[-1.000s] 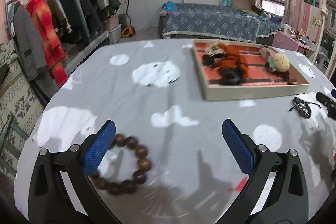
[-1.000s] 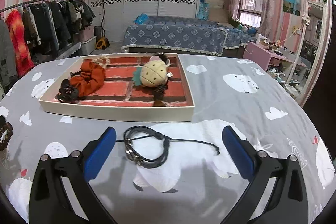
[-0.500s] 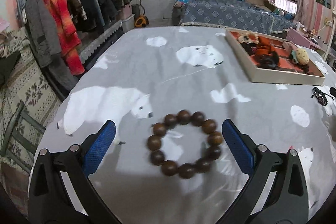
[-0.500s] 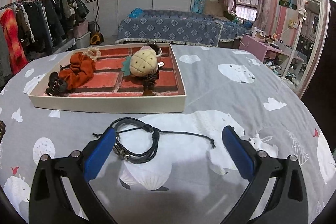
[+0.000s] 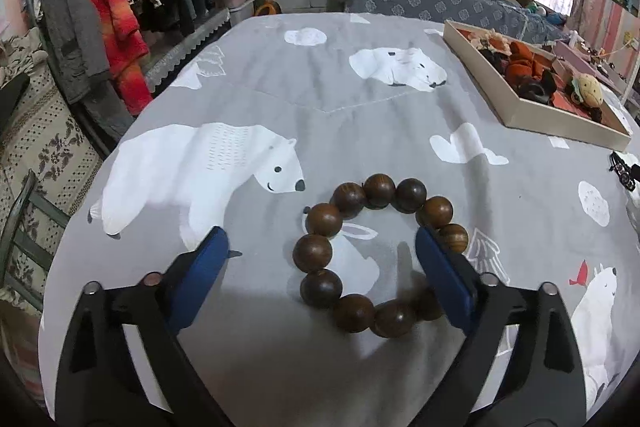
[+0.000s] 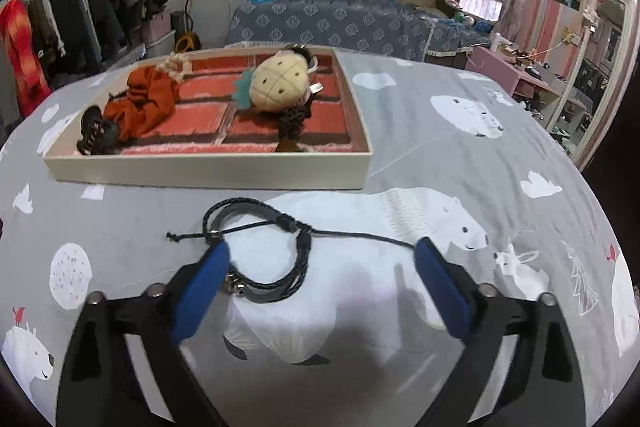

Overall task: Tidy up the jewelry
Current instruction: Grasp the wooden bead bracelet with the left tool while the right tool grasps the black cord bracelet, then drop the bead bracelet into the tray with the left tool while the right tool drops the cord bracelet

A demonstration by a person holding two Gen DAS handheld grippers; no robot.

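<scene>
One bead bracelet (image 5: 376, 255) lies on the cloth (image 5: 340, 99) between my left gripper's (image 5: 320, 267) wide-open fingers, nearer than half a second ago. One cord bracelet (image 6: 260, 251) lies inside my right gripper (image 6: 322, 267), gaping too, holding nothing. One tray (image 6: 208, 171) beyond carries a pineapple plush (image 6: 280, 87) and orange scrunchie (image 6: 146, 99).

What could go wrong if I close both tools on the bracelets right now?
Left tool: the wooden bead bracelet sits off-centre, its right beads by the right finger, so closing may roll beads away or catch just one side.

Right tool: the black cord bracelet lies against the left finger, and its thin tail trails right. A grip may pinch only a strand, and the tail could snag on the tray rim.
</scene>
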